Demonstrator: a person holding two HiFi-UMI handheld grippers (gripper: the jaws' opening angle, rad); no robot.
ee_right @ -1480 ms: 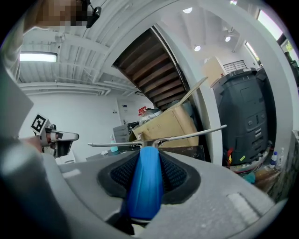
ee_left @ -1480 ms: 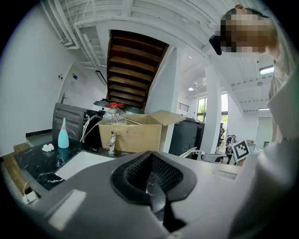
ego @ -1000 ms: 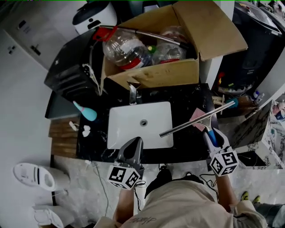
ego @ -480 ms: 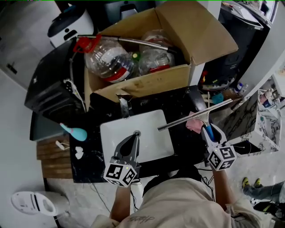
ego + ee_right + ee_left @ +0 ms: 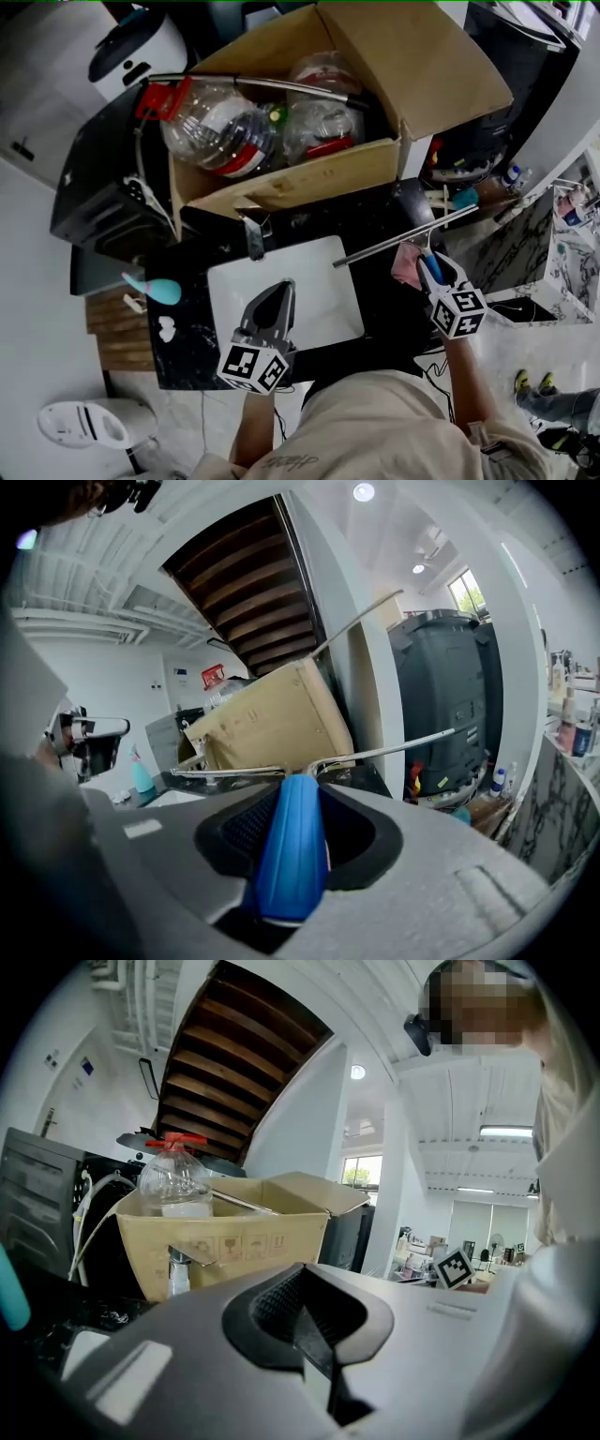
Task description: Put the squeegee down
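The squeegee (image 5: 403, 236) has a long metal blade and a blue handle (image 5: 292, 846). My right gripper (image 5: 427, 262) is shut on that handle and holds the squeegee over the right part of the black counter (image 5: 202, 253). The blade slants up to the right, above a pink cloth (image 5: 405, 266). In the right gripper view the blade (image 5: 384, 753) runs across just past the jaws of my right gripper (image 5: 295, 808). My left gripper (image 5: 283, 285) hangs over the front of the white sink basin (image 5: 319, 262), shut with nothing in it. In its own view the left gripper (image 5: 305, 1312) faces the faucet (image 5: 175, 1273).
An open cardboard box (image 5: 309, 178) full of clear plastic bottles stands behind the sink, with a metal rod across it. The faucet (image 5: 253, 236) is at the basin's back edge. A teal bottle (image 5: 156, 288) lies at the counter's left. Dark bins stand at the far right (image 5: 525, 84).
My right gripper has carried the squeegee to the right, off the basin's corner and over the counter by the pink cloth. The left gripper has stayed over the basin's front.
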